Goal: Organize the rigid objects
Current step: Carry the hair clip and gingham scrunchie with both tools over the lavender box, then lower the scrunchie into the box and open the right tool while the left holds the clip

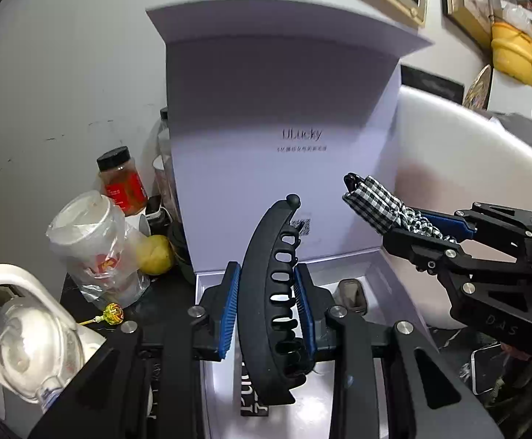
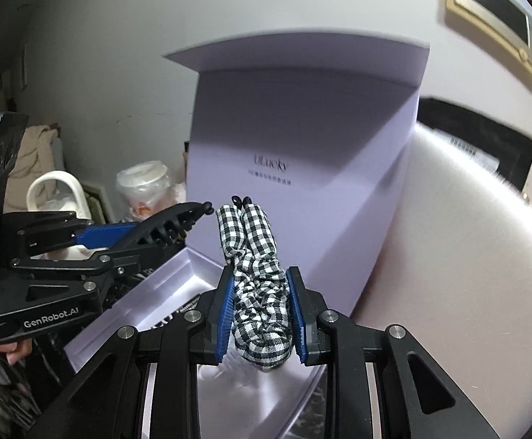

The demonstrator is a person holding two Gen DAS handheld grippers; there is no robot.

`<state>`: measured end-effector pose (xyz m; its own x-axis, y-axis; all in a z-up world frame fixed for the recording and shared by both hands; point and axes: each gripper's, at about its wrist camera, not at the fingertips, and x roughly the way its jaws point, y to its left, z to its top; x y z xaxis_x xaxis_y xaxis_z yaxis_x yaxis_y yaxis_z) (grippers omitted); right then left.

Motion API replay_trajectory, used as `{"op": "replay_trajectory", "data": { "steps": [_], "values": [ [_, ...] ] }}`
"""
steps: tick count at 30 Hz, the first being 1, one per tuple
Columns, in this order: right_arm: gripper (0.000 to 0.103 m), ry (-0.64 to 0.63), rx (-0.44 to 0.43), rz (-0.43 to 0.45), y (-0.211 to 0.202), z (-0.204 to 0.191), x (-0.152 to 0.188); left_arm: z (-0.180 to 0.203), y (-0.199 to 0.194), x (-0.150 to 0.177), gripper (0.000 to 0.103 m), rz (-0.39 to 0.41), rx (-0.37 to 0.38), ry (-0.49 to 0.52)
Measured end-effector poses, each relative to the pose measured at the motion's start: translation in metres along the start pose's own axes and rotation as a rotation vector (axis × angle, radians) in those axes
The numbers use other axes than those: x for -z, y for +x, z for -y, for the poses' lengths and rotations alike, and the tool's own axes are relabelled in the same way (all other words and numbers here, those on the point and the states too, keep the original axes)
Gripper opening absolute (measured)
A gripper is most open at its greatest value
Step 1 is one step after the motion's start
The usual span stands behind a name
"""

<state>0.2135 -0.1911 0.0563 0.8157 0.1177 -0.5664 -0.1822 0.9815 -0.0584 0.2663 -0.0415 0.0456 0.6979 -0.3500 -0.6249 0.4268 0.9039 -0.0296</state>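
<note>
My left gripper [image 1: 267, 278] is shut on a long black banana hair clip [image 1: 262, 292] and holds it upright above the open white gift box [image 1: 342, 267]. The clip also shows in the right wrist view [image 2: 167, 228]. My right gripper [image 2: 260, 281] is shut on a black-and-white checked fabric hair clip [image 2: 256, 274], held over the box [image 2: 178, 278]. That clip shows at the right of the left wrist view [image 1: 379, 206]. The box lid [image 1: 276, 128] stands upright behind both grippers.
Left of the box stand a red-labelled jar [image 1: 121, 181], a bagged plastic cup [image 1: 93, 248], a yellow fruit [image 1: 154, 254] and a small lollipop [image 1: 114, 312]. A white rounded object [image 1: 460, 168] lies to the right. A phone [image 1: 485, 367] lies at lower right.
</note>
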Motion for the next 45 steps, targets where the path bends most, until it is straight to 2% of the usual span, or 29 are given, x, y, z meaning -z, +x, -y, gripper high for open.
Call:
{"op": "replay_trajectory", "data": {
  "steps": [5, 28, 45],
  "values": [
    [0.027, 0.013, 0.036, -0.061, 0.02, 0.006, 0.008, -0.008, 0.018, 0.01, 0.029, -0.052, 0.008, -0.004],
    [0.027, -0.044, 0.021, -0.246, 0.078, -0.011, 0.032, -0.011, 0.069, 0.041, 0.029, -0.218, -0.06, 0.062],
    [0.028, -0.065, 0.041, -0.277, 0.089, -0.018, 0.038, -0.004, 0.089, 0.05, 0.029, -0.302, -0.134, 0.094]
  ]
}}
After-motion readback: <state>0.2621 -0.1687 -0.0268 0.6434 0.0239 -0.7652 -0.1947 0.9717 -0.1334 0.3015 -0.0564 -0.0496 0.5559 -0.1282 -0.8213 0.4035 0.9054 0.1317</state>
